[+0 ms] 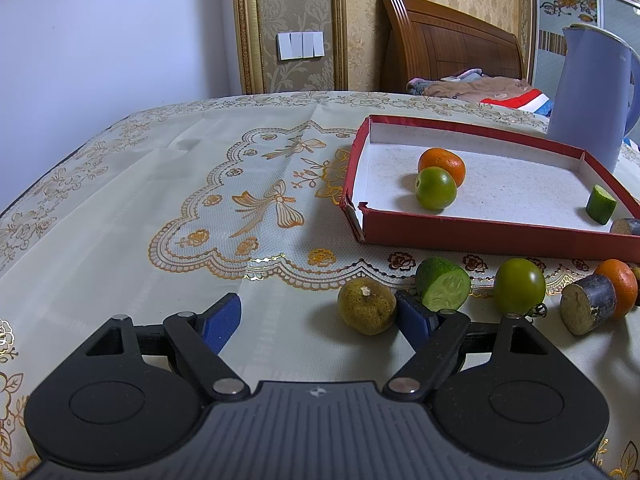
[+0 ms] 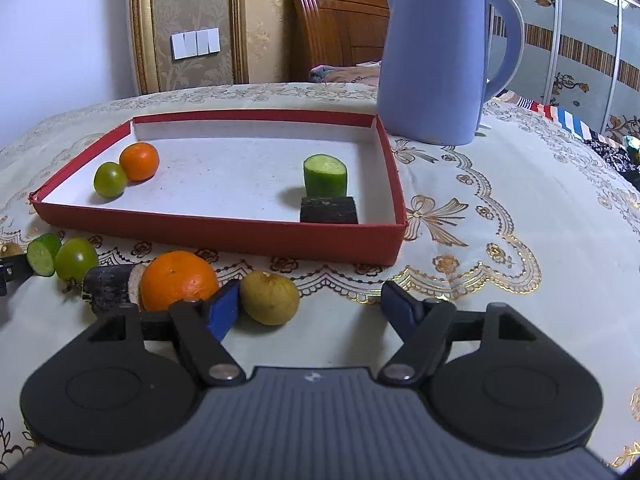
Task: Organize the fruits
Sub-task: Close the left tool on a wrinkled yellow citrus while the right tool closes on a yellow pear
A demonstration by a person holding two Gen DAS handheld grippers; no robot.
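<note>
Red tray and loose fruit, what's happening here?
Fruit sorting is midway. The red tray holds an orange, a green fruit, a cucumber piece and a dark chunk. Both grippers are open: the left gripper and right gripper each sit beside a brownish fruit on the tablecloth.

Black tool (image 1: pixel 318 316), blue pads (image 1: pixel 224 318)

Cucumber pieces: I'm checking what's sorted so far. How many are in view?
2. One cucumber piece stands in the red tray, just behind a dark chunk. The other cucumber piece lies on the tablecloth before the tray. None seem hidden.
</note>
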